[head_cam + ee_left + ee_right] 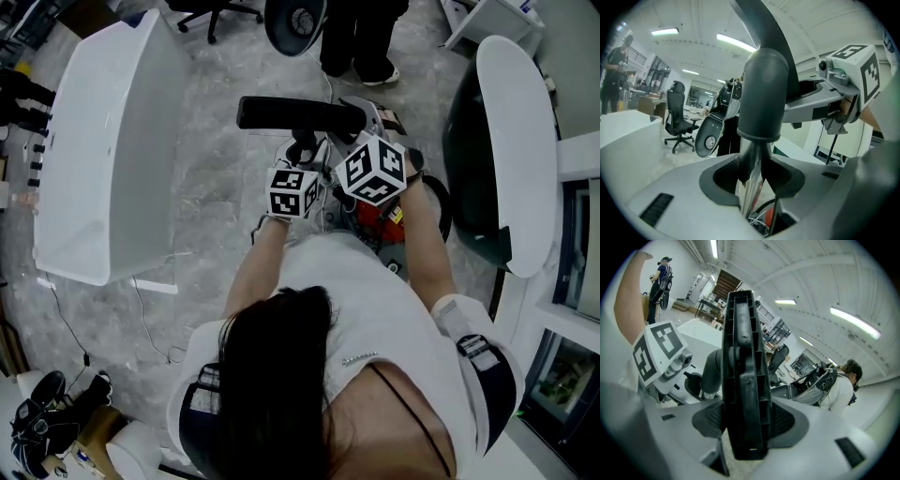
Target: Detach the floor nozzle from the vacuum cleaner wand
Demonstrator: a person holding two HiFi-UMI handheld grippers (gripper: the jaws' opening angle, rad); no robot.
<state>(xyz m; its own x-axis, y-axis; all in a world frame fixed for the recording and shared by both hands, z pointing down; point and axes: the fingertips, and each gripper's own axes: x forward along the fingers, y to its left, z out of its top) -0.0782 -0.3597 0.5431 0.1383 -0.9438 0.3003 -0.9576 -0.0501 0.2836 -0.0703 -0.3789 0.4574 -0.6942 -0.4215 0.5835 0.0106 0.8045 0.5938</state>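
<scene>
Room: open office, grey marbled floor [216,216], strip lights overhead.
Grip R: right gripper [745,427] clamped on the floor nozzle [743,371]. Black ribbed body stands upright between the pads; jaws wide but full.
Grip L: left gripper [752,182] closed on the shiny wand [749,199], pads against the tube just under the grey collar [761,93] that leads into the floor nozzle.
Key relation: the wand's long axis runs from the left gripper straight up into the collar. The floor nozzle lies crosswise beyond both grippers, on the side away from the person. Right gripper is on the nozzle itself, left just beside it on the wand side of the joint, so one gripper sits on each half.
Joint: tube seated in collar, not separated.
Coming move (my read): pull apart along the wand axis, right carrying the nozzle off, left bracing the tube. It may need a release catch; none visible.
Just behind nozzle: red vacuum body [380,217], on the person's side, under the right gripper.
Left of nozzle: white table [103,150], well apart.
Right of nozzle: white curved shell [511,141], well apart.
Past nozzle: a bystander's shoes [361,56], near; office chair base [211,14] further off.
In the way: probably only those shoes, if the nozzle swings outward.
</scene>
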